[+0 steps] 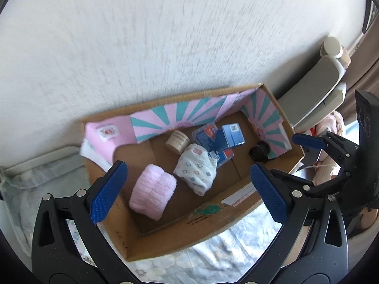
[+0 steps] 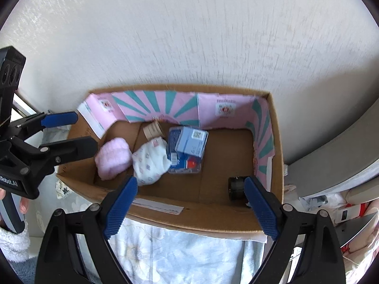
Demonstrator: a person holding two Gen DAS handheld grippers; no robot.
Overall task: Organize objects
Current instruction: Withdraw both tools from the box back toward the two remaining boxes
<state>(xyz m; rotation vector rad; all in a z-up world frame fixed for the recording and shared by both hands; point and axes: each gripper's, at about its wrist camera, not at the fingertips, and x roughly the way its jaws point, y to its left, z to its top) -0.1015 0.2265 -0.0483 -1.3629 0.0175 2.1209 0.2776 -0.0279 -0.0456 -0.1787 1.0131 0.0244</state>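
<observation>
Your left hand-held gripper [image 1: 188, 190] and right hand-held gripper [image 2: 190, 207] both gape wide, empty, above the corrugated cardboard box [image 2: 276, 142]. Inside: fluffy pink towel roll [image 1: 154, 195], floral knit bundle [image 1: 197, 171], glossy blue packets [image 2: 189, 148], possibly a black cylinder [image 2: 235, 188].

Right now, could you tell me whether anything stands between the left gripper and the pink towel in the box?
Nothing visible does. The left gripper hangs open above the cardboard box, and the pink towel lies uncovered below, with the floral cloth bundle beside it.

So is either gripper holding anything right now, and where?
Nothing. The left gripper and right gripper are both open and empty above the box.
</observation>
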